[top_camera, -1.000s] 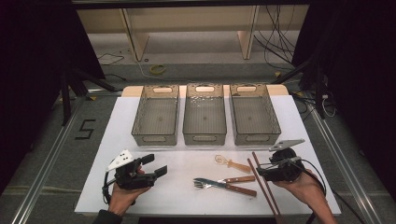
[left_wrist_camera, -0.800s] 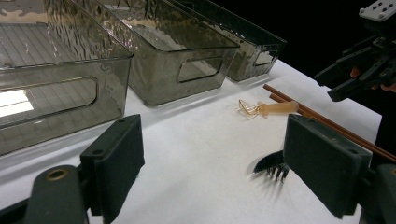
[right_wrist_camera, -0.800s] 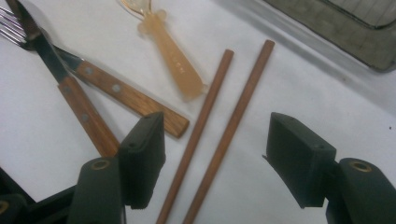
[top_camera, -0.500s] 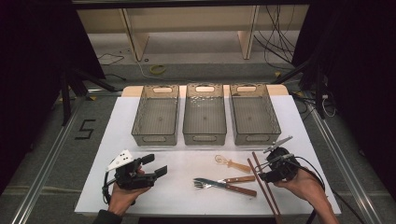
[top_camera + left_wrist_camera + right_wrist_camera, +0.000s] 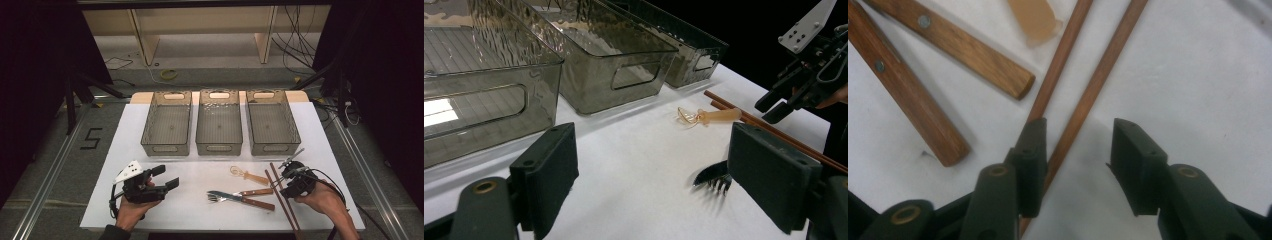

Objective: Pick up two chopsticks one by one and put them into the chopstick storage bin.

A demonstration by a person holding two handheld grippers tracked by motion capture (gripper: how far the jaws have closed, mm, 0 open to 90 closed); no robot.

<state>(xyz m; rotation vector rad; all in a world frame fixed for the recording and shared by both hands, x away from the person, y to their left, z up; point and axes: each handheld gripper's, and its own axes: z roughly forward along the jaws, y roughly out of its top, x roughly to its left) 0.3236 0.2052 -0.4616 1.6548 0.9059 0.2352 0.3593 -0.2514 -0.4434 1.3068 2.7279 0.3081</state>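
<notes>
Two brown chopsticks [image 5: 280,196] lie side by side at the table's right front. My right gripper [image 5: 288,177] points down at them, and its jaws have just been closing. In the right gripper view one chopstick [image 5: 1097,86] runs between the jaws, close along the left pad [image 5: 1032,160], while the other chopstick [image 5: 1060,61] passes under that jaw. The right pad stands clear of the wood, so my right gripper [image 5: 1080,160] is open. My left gripper [image 5: 167,176] rests at the front left, open with nothing in it [image 5: 659,175].
A wooden-handled fork [image 5: 220,196] and knife [image 5: 252,202] lie crossed left of the chopsticks, with an amber translucent utensil [image 5: 247,175] behind them. Three smoky plastic bins [image 5: 167,145] [image 5: 219,144] [image 5: 274,144] stand in a row at the back of the white mat.
The right gripper's jaws have narrowed around one chopstick and the gripper has tipped down a little. The left gripper has stayed still.
</notes>
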